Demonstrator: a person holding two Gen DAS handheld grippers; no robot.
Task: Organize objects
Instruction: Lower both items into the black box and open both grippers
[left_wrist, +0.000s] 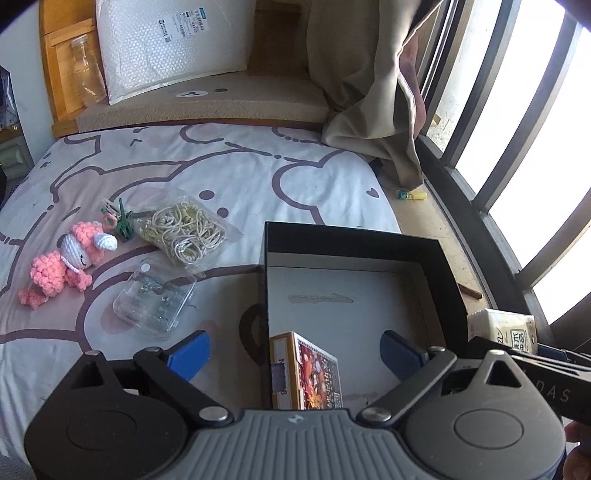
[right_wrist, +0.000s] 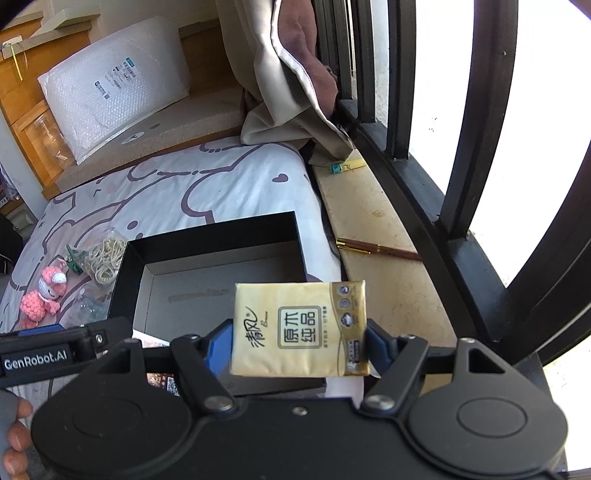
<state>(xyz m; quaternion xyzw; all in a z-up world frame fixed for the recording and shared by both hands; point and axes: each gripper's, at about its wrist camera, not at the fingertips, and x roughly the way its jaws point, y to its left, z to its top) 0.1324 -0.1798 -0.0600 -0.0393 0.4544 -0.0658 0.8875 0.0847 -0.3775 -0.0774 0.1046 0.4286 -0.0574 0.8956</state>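
One black box (left_wrist: 436, 266) is seen on the bed, one card pack (left_wrist: 306, 373) lying inside it. The left gripper (left_wrist: 295, 349) is spread wide, nothing gripped; the pack sits between and below its fingers. One tissue packet (right_wrist: 300, 328) is clamped by the right gripper (right_wrist: 300, 341) above the box.

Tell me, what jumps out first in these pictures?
A yellow tissue pack clamped in the right gripper, hanging over an open black box on the bed. Inside the box lies a colourful card box beneath the wide-open left gripper. A pink crochet doll lies on the bedsheet left of the box.
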